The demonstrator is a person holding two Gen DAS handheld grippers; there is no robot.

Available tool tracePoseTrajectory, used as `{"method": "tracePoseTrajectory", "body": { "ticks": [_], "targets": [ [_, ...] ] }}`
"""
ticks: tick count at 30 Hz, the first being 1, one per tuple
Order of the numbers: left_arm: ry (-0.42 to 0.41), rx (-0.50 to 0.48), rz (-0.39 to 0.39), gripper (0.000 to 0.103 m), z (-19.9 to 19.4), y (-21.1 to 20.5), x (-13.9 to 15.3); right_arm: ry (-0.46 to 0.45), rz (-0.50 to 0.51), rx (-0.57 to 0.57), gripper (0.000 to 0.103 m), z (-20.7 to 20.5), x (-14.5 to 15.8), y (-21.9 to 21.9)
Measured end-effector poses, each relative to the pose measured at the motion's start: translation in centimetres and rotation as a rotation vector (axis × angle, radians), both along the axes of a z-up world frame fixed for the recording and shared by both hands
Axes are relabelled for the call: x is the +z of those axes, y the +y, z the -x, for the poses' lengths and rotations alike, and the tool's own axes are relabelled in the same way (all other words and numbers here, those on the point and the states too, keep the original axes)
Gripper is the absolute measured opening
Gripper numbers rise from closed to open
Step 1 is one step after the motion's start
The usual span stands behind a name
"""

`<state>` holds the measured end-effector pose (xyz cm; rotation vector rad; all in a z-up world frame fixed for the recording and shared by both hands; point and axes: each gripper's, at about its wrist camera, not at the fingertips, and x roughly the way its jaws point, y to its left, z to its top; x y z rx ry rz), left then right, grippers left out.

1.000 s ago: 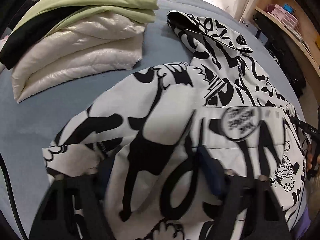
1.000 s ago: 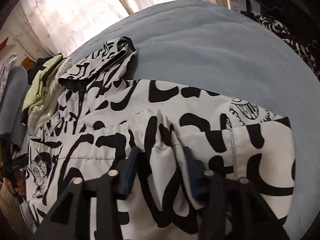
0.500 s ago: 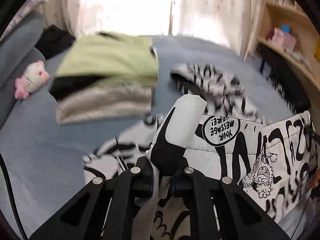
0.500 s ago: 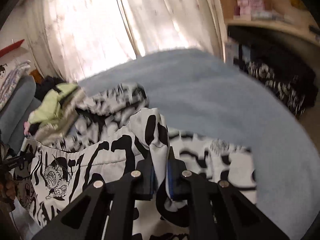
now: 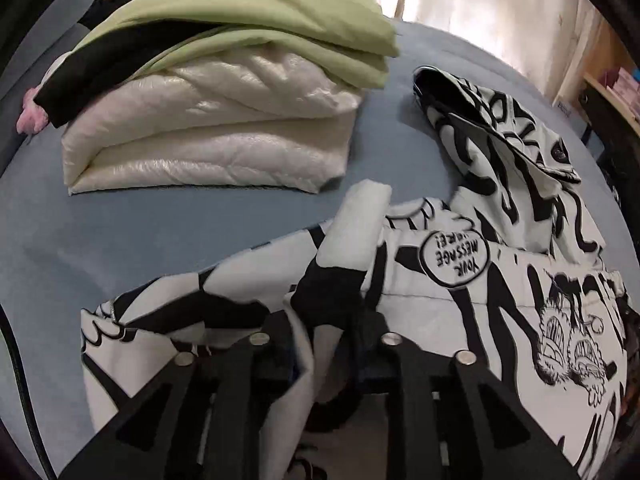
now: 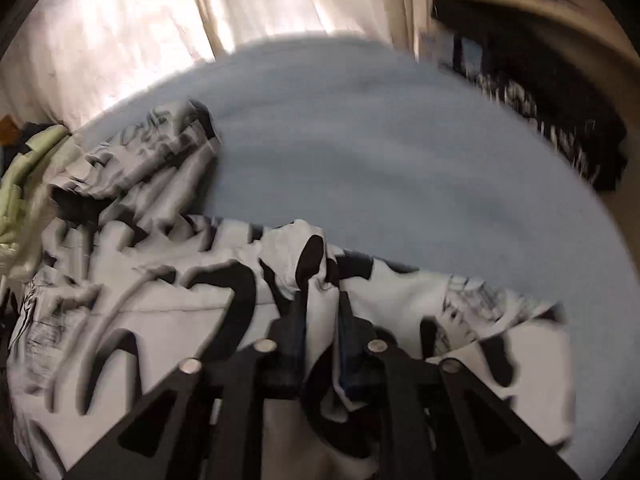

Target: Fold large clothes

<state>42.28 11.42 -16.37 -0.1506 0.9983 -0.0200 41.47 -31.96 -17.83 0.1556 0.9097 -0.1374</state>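
A black-and-white printed jacket (image 5: 460, 264) lies spread on the blue bed (image 5: 200, 232), its hood (image 5: 500, 120) toward the far side. My left gripper (image 5: 324, 344) is shut on a pinched fold of the jacket's fabric, which stands up between the jaws. In the right wrist view, my right gripper (image 6: 320, 328) is shut on another pinched fold of the same jacket (image 6: 140, 320), low over the bed (image 6: 380, 160). The right wrist view is blurred.
A folded stack, a cream puffer coat (image 5: 208, 132) under a green garment (image 5: 260, 12), sits at the far left of the bed. A pink plush toy (image 5: 30, 114) lies beside it. Curtains (image 6: 160, 20) hang behind, and a wooden shelf (image 6: 520, 4) stands to the right.
Both grippers closed on folds of the jacket and lifted them; now both have come back down and forward toward the folded stack and hood, still holding the fabric.
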Motion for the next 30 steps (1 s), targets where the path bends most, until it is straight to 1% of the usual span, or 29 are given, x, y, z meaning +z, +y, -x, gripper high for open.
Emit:
{"method": "tracePoseTrajectory", "body": {
  "ticks": [1,2,5,6,9,10,12,13,15,17,18,19,21,22,23,24,25,26,27,29,30],
  "targets": [
    [-0.014,0.009,0.002,0.032,-0.1,0.3,0.2,-0.019,0.004,-0.008,0.02,0.0,0.3,-0.1],
    [-0.015,0.009,0.002,0.034,-0.2,0.5,0.2,-0.028,0.019,-0.012,0.02,0.1,0.6,-0.1],
    [-0.026,-0.008,0.001,0.034,-0.8,1.1,0.5,-0.044,0.053,0.012,0.022,-0.1,1.2,-0.2],
    [-0.033,-0.007,-0.018,0.034,-1.0,1.1,0.6,-0.042,0.061,0.016,0.025,-0.3,1.2,-0.1],
    [-0.024,0.007,-0.027,0.034,-1.0,0.9,1.1,-0.027,0.079,0.013,0.026,-0.8,1.2,0.1],
    [-0.024,0.007,-0.029,0.034,-0.9,0.9,1.4,-0.02,0.09,0.008,0.029,-0.9,1.4,0.4],
    [-0.03,-0.011,-0.035,0.034,-0.5,0.6,2.3,-0.01,0.108,-0.01,0.029,-0.2,1.9,0.6],
    [-0.044,-0.028,-0.042,0.034,0.1,0.6,3.3,-0.013,0.116,-0.014,0.029,0.1,2.5,0.8],
    [-0.083,-0.041,-0.033,0.034,1.5,1.0,5.1,-0.041,0.124,-0.017,0.03,0.8,3.9,1.2],
    [-0.128,-0.051,-0.004,0.034,3.0,1.3,6.9,-0.092,0.112,-0.003,0.036,2.2,5.7,1.7],
    [-0.144,-0.059,0.017,0.034,3.7,1.3,7.8,-0.12,0.099,0.01,0.043,3.1,6.6,2.1],
    [-0.156,-0.078,0.038,0.034,4.3,1.1,8.3,-0.144,0.081,0.028,0.045,4.0,7.4,2.6],
    [-0.153,-0.12,0.063,0.031,5.3,0.2,8.7,-0.185,-0.006,0.11,0.045,5.7,8.7,4.2],
    [-0.134,-0.15,0.075,0.022,5.9,-0.7,8.5,-0.186,-0.057,0.159,0.045,6.4,9.0,5.2],
    [-0.119,-0.168,0.081,0.016,6.2,-1.3,8.2,-0.178,-0.111,0.212,0.045,7.0,9.1,6.5],
    [-0.098,-0.195,0.09,0.015,6.8,-2.1,7.7,-0.165,-0.158,0.259,0.045,7.3,9.1,7.6],
    [-0.071,-0.227,0.101,0.015,7.3,-3.4,6.9,-0.147,-0.201,0.305,0.045,7.6,8.8,8.9],
    [-0.059,-0.246,0.112,0.015,7.8,-4.3,6.2,-0.105,-0.259,0.372,0.045,7.9,8.1,10.8],
    [-0.051,-0.261,0.12,0.015,8.3,-4.9,5.7,-0.076,-0.294,0.413,0.045,8.1,7.6,11.9],
    [-0.02,-0.292,0.128,0.015,9.0,-6.5,4.3,-0.011,-0.367,0.497,0.045,8.5,5.7,14.7],
    [0.005,-0.302,0.129,0.015,8.9,-7.4,3.3,0.03,-0.383,0.535,0.045,8.4,4.5,16.3]
  ]
}}
